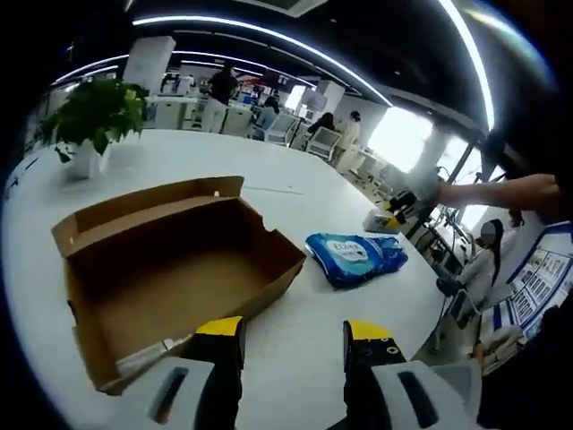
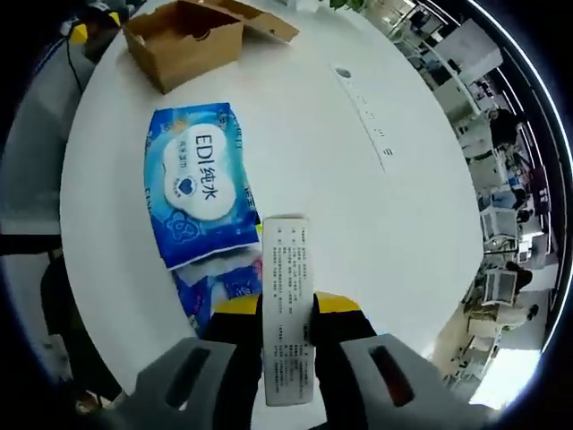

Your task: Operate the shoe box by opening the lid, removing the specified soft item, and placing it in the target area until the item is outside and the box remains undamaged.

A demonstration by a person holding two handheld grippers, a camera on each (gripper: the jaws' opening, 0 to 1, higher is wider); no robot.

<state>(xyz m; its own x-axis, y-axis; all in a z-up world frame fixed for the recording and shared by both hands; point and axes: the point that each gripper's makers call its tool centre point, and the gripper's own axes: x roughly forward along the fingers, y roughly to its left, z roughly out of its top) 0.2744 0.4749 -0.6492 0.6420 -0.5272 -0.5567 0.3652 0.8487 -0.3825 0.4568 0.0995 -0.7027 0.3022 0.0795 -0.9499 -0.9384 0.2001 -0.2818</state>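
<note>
Shoe box [image 1: 170, 269], brown cardboard, lies open on the white table [image 1: 304, 340], its lid [image 1: 134, 210] folded back on the far side and a pale scrap in the near corner; the blue soft pack [image 1: 356, 257] lies on the table just beside the box, apart from it. Left gripper [image 1: 294, 345] hovers low before the box, jaws spread and holding nothing. Right gripper [image 2: 286, 322] is clamped on a small white printed carton [image 2: 287, 305] above the table, next to the soft pack; potted plant [image 1: 94, 116] stands beyond the box.

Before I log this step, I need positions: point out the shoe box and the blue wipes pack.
shoe box [image 1: 179, 278], left gripper view, bare inner floor.
blue wipes pack [image 2: 197, 184], right gripper view, middle of its printed face.
</note>
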